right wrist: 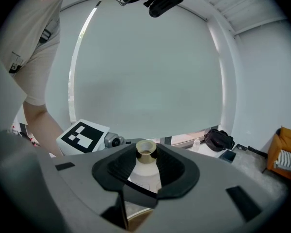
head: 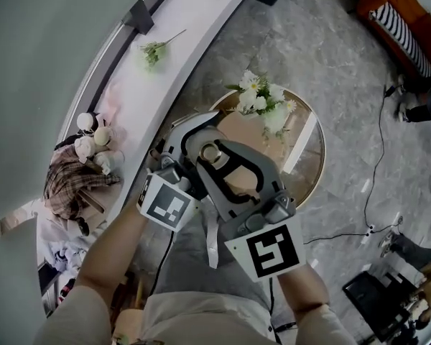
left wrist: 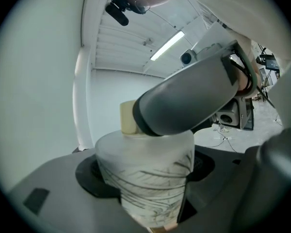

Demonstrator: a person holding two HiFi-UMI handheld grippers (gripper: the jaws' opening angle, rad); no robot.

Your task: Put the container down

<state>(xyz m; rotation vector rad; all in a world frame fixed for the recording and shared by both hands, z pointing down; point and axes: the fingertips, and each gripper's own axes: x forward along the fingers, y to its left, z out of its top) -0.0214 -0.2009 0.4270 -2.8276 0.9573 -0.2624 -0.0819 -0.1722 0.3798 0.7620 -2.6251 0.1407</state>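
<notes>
step in hand: the container is carried in the air by both tools, seemingly above the round tabletop; the set-down is judged not yet begun.
container location: a frosted white body with dark streaks is seen between the jaws in the left gripper view; no support is seen under it in any view.
left gripper: the jaws are closed on the container body, with the pads pressed against its sides.
right gripper: the jaws are set at a moderate gap and clamped round the cream cap at the neck; this tool's grey body is seen lying across the container top in the left gripper view.
next move: lowering onto a bare patch of the tabletop is called for, with the base held level and clear of the flower bouquet; release is best left until the base is seated, one tool at a time.
hidden: in the head view the container is covered by the two tools, so its height above the tabletop cannot be judged.
cut off: the container base is lost at the lower edge of the left gripper view; only the cap and a little of the white body are shown in the right gripper view.
unclear: whether the cap is tight or loose cannot be told; no contents can be made out through the frosted wall.
</notes>
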